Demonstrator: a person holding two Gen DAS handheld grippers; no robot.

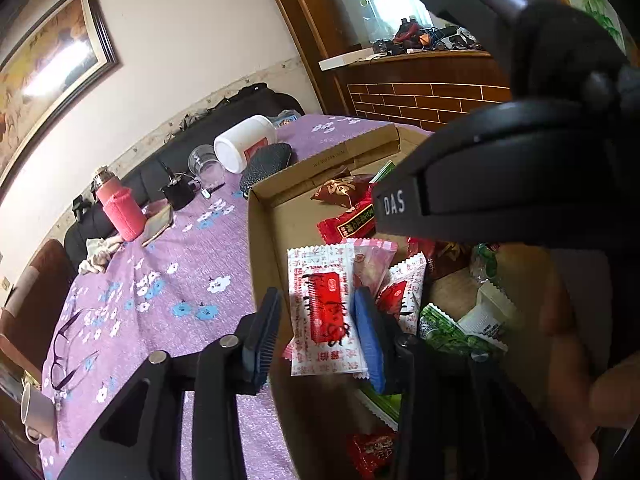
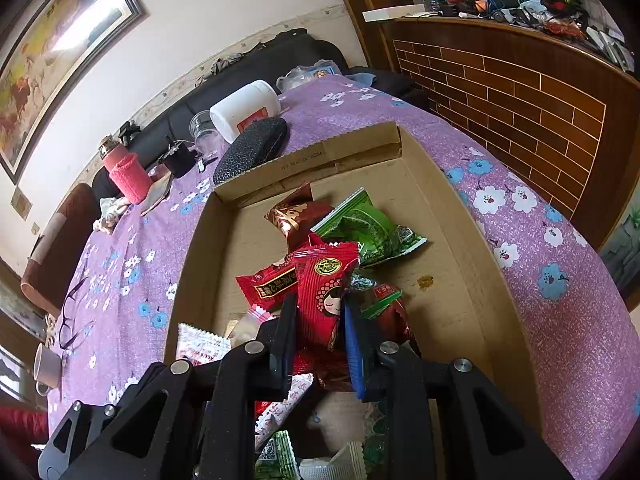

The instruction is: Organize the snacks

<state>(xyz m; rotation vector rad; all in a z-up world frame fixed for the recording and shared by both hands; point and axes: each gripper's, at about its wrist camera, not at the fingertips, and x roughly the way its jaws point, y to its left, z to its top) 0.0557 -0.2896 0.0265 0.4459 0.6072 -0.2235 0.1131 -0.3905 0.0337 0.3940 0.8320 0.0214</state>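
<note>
A white-and-red snack packet [image 1: 326, 312] is clamped by the left gripper [image 1: 320, 332], a red snack packet [image 2: 324, 300] by the right gripper [image 2: 320, 340]; mixed snacks are heaped in the cardboard tray [image 2: 460, 240].

A cardboard box [image 2: 472, 264] sits on the table [image 2: 560, 320], with a heap of snack packets [image 2: 360, 232] inside it toward the near end. Behind the box's far wall lies a glasses case [image 2: 252, 148], and behind that a tub [image 2: 244, 110] on its side. Left of these stands a bottle [image 2: 124, 176]. A pair of glasses [image 2: 74, 316] lies at the table's left edge, with a mug [image 2: 46, 364] nearer
</note>
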